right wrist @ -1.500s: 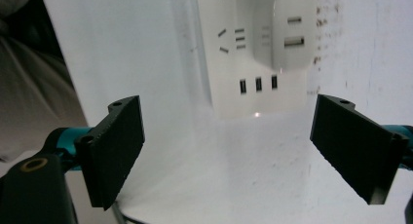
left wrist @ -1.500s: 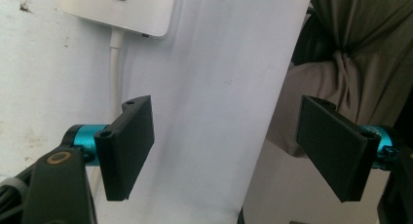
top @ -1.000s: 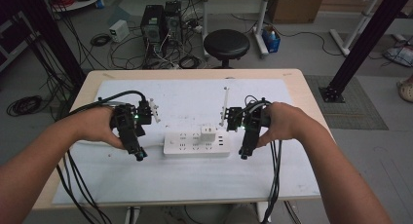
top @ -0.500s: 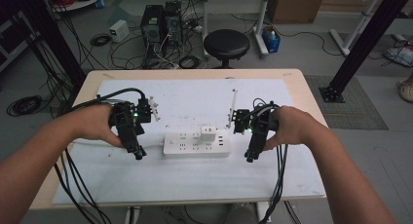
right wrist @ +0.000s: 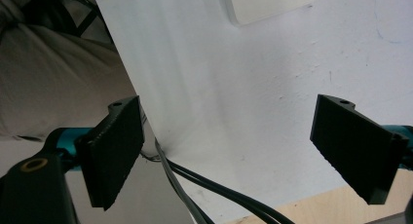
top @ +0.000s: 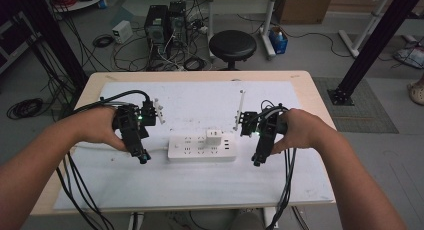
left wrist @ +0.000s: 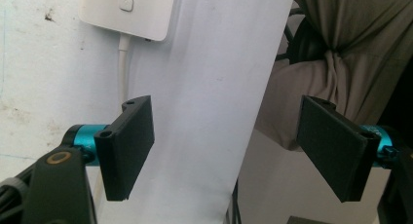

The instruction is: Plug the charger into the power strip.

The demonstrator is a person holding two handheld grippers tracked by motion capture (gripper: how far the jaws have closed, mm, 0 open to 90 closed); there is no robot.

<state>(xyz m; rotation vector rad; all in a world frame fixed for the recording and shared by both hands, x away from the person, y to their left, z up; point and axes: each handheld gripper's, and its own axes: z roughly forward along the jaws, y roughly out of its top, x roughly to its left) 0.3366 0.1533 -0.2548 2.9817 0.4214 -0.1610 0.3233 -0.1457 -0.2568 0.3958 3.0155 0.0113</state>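
Note:
A white power strip point(top: 195, 149) lies mid-table on a white sheet point(top: 200, 185), with a white charger point(top: 214, 137) plugged into its top. My left gripper point(top: 143, 159) hovers just left of the strip, pointing toward the table's front. In the left gripper view the left gripper point(left wrist: 229, 151) is open and holds nothing; the strip's switch end point(left wrist: 126, 12) and its cord point(left wrist: 122, 63) lie beyond the jaws. My right gripper point(top: 257, 162) hangs a little right of the strip. The right gripper point(right wrist: 234, 146) also stands open and holds nothing, with a corner of the strip point(right wrist: 268, 5) ahead of it.
Black cables point(top: 287, 190) trail from both grippers over the table's front edge point(top: 200, 210). Behind the table stand a black stool point(top: 231, 44) and computer cases point(top: 165, 22) among floor cables. The person's clothing point(left wrist: 350, 48) sits close to the front edge.
The right gripper has shifted slightly to the right and toward the front edge, away from the strip. The left gripper has stayed put.

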